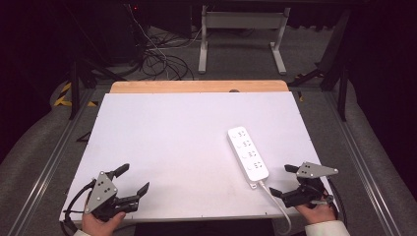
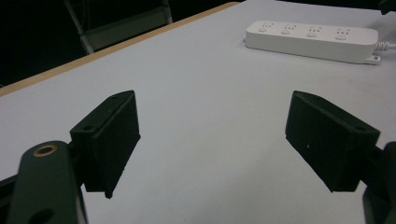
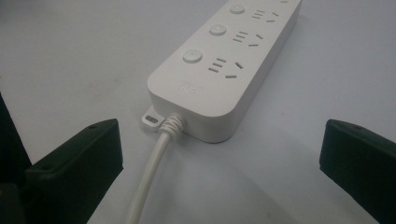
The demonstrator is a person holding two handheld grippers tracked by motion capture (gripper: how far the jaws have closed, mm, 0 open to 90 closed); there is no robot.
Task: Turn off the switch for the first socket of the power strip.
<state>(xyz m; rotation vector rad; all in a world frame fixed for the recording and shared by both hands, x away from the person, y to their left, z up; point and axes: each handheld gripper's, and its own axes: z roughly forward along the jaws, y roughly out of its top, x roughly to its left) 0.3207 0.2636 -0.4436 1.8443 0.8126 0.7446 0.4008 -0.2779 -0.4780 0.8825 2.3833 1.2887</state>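
Table [image 1: 187, 142] evenly lit from above, surroundings dark. Soft shadows under power strip [image 3: 224, 60]. Gripper views slightly grainy, bluish; near black jaws a bit soft. No glare.

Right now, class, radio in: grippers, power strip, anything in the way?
Left gripper open, empty. Right gripper open, empty, at the cable end of the power strip. Strip flat on white table. Path clear.

we've got wide bare table [image 1: 172, 147] across the left and middle, only blocker is the white power strip [image 1: 248, 154] lying right of centre, its cord [image 1: 275, 202] trailing off the near edge beside our right gripper [image 1: 285, 182]
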